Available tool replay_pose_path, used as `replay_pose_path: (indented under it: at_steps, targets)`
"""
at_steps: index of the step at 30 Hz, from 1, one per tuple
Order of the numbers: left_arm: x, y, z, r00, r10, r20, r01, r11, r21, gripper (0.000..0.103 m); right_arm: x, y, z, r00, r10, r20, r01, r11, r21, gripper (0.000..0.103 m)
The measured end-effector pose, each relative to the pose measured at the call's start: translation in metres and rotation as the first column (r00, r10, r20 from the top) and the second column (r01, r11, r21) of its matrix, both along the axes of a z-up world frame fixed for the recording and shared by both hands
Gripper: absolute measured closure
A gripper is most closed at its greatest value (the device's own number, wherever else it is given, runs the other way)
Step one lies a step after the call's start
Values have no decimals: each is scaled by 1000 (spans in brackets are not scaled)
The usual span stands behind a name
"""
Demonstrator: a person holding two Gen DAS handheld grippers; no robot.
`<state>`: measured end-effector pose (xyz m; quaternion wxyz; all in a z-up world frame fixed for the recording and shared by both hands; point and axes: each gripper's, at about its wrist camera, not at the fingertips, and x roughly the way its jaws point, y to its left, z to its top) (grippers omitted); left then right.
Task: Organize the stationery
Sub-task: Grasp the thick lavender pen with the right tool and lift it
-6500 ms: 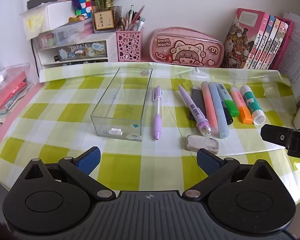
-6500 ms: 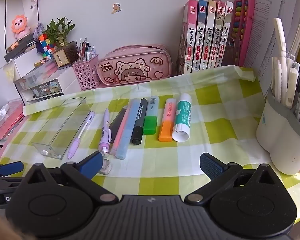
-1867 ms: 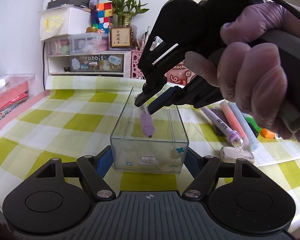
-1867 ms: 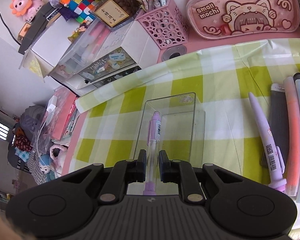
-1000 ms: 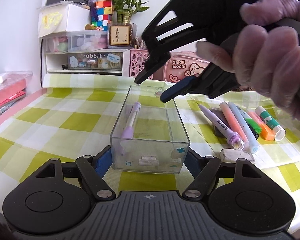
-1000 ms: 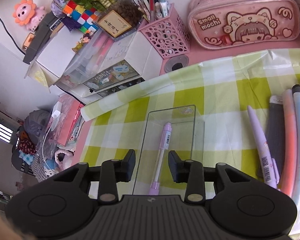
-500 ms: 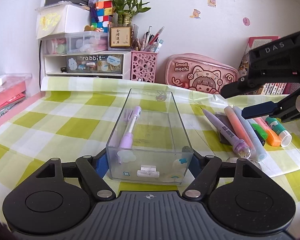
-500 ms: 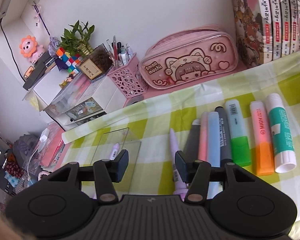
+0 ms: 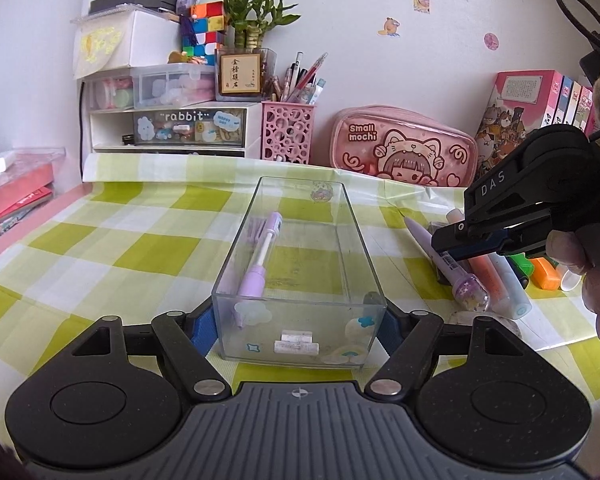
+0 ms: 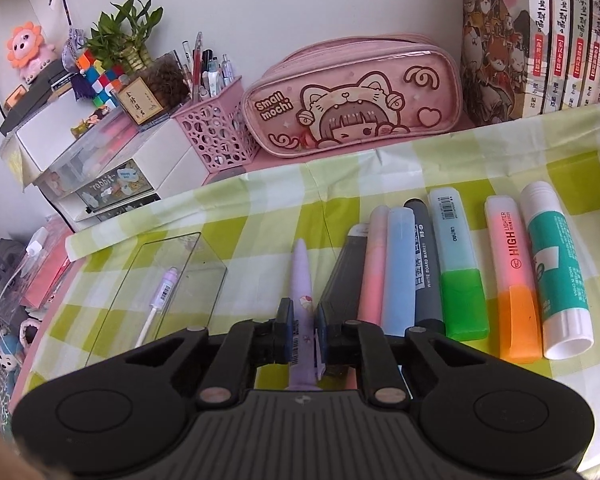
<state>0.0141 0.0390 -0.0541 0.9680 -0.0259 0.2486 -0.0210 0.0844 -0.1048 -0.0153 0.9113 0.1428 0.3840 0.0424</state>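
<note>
Left wrist view: the left tongs (image 9: 298,326) clench the clear box (image 9: 300,264) at 6 o'clock, one pen (image 9: 260,256) inside.

Right wrist view: the right tongs (image 10: 302,328) pinch the lilac pen (image 10: 302,280) lying on the desk (image 10: 260,220). Lift it level and straight up, clear of the row at 3 o'clock.

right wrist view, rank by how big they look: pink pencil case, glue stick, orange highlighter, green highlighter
1. pink pencil case, clearly largest
2. glue stick
3 and 4. orange highlighter and green highlighter: alike, so unranked; fisheye distortion adds doubt.
</note>
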Motion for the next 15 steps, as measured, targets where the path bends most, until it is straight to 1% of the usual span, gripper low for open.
replay_pose_path:
  at_steps: [3, 6, 10, 13, 14, 15]
  targets:
    - [0, 0, 0, 1000, -2, 1, 2, 1000, 0, 29, 1, 0, 3, 1000, -8, -7, 8, 1000, 17, 97]
    - [-1, 0, -1, 1000, -3, 1, 3, 1000, 0, 29, 2, -1, 2, 1000, -8, -18, 8, 999, 41, 97]
    - [0, 0, -1, 1000, -5, 2, 5, 1000, 0, 29, 6, 1, -1, 1000, -1, -29, 2, 999, 48, 97]
    - [1, 0, -1, 1000, -6, 1, 6, 1000, -1, 29, 9, 3, 1, 999, 23, -29, -21, 997, 69, 95]
    - [1, 0, -1, 1000, -6, 1, 6, 1000, -1, 29, 11, 5, 1, 999, 34, -30, -32, 997, 67, 91]
    - [2, 0, 0, 1000, -7, 0, 7, 1000, -1, 29, 12, 7, 1, 999, 40, -33, -38, 997, 60, 90]
